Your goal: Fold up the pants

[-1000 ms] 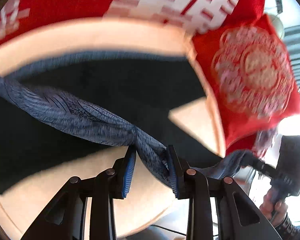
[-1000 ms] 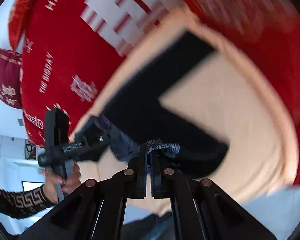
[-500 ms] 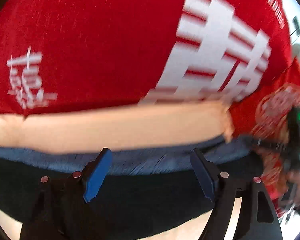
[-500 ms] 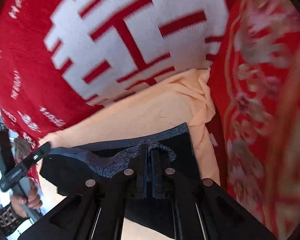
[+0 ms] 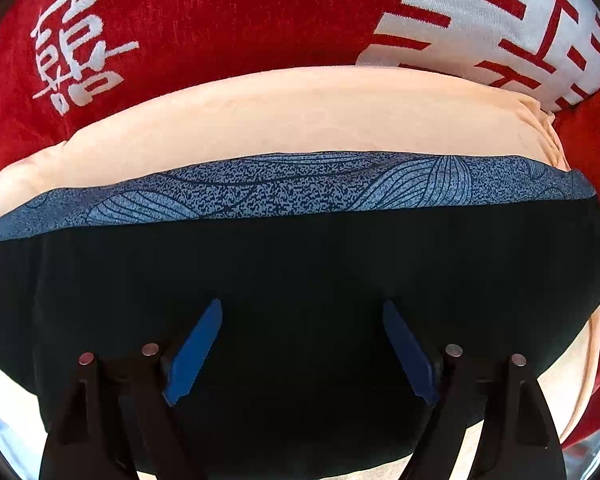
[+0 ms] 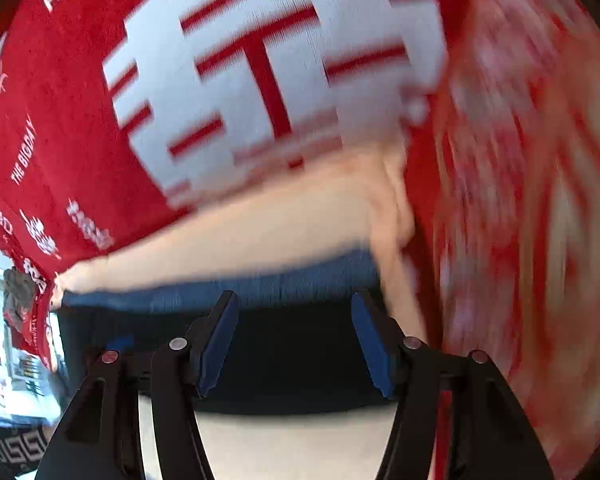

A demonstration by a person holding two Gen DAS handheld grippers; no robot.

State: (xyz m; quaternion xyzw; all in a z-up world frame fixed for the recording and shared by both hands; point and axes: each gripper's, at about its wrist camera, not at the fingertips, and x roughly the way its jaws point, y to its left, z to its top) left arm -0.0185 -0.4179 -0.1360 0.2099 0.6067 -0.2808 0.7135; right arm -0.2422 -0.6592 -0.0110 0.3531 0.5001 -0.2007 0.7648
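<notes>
The black pants (image 5: pixel 300 264) lie flat on a peach cushion (image 5: pixel 300 116), with their blue patterned waistband (image 5: pixel 300 188) stretched across the far edge. My left gripper (image 5: pixel 302 308) is open and empty, its blue pads (image 5: pixel 194 354) spread wide just above the black fabric. In the right wrist view, which is blurred, the pants (image 6: pixel 296 352) and waistband (image 6: pixel 260 284) lie on the same cushion (image 6: pixel 260 220). My right gripper (image 6: pixel 294 300) is open and empty over the pants' near part.
A large red pillow with white characters (image 5: pixel 220 12) stands behind the cushion, also in the right wrist view (image 6: pixel 100 80). A red and gold patterned pillow (image 6: pixel 520 200) is at the right. The cushion's right edge (image 5: pixel 580 392) drops off beside the pants.
Both grippers have let go of the waistband and opened. The pants, held up and twisted a second ago, now lie flat on the cushion. Both grippers have drawn back over the black fabric.
</notes>
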